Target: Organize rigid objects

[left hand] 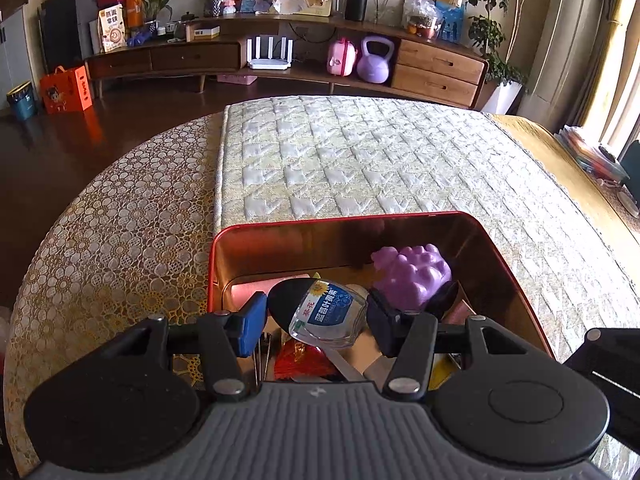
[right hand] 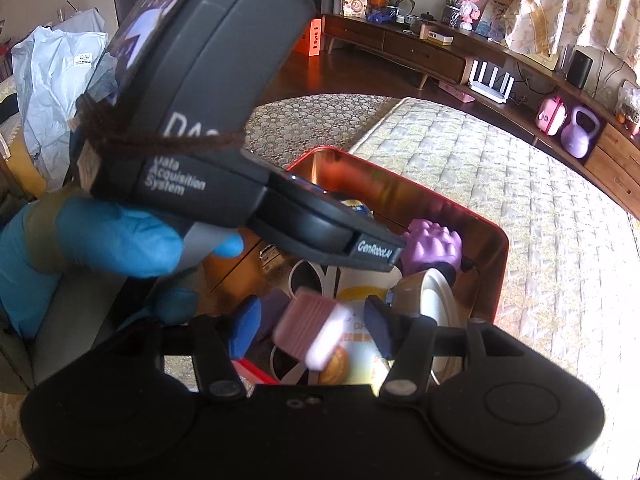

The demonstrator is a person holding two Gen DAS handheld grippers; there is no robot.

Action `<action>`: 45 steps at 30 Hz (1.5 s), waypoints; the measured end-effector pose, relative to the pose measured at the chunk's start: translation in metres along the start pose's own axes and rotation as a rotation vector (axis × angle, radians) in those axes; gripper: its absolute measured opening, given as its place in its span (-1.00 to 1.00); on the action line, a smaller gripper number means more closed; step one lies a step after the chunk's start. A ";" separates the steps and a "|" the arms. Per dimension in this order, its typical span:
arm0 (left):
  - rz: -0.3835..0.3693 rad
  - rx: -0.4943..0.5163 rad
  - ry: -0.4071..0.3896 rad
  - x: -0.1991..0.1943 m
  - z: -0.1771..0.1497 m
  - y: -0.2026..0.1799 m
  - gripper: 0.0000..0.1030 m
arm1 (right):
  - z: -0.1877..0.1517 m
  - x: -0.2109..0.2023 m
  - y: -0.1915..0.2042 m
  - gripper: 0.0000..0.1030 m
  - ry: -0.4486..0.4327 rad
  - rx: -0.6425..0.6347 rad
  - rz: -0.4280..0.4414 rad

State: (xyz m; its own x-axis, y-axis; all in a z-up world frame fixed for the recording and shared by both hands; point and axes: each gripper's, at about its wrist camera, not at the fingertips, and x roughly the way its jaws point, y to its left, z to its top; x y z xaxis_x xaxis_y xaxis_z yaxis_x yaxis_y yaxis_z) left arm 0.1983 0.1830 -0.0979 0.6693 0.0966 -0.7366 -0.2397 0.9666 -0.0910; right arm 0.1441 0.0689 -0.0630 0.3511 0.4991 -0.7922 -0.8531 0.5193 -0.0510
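Observation:
A red metal tin (left hand: 496,256) with a coppery inside sits on the quilted mat and holds several objects. In the left wrist view my left gripper (left hand: 316,320) is open over the tin; a clear bottle with a black cap (left hand: 320,314) lies between its fingers, apart from both pads. A purple grape-shaped toy (left hand: 412,274) lies behind it. In the right wrist view my right gripper (right hand: 312,326) is open above the same tin (right hand: 496,248), and a blurred pink ribbed object (right hand: 316,330) is between its fingers, touching neither. The purple toy (right hand: 434,244) shows there too.
The left gripper's body (right hand: 208,92) and a blue-gloved hand (right hand: 100,236) fill the upper left of the right wrist view. The quilted mat (left hand: 360,160) covers a round table with a lace cloth (left hand: 120,220). A wooden TV cabinet (left hand: 436,68) stands beyond.

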 end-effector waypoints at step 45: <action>0.009 -0.015 -0.141 -0.131 -0.023 -0.026 0.44 | -0.063 -0.115 -0.072 0.86 -0.340 0.367 -0.035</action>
State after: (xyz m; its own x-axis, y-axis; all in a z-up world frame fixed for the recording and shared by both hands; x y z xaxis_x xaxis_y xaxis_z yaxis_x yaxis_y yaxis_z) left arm 0.1008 0.1396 -0.0149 0.7589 0.1392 -0.6361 -0.2565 0.9618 -0.0956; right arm 0.1411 -0.0699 -0.0066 0.5353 0.6430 -0.5478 -0.6681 0.7191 0.1912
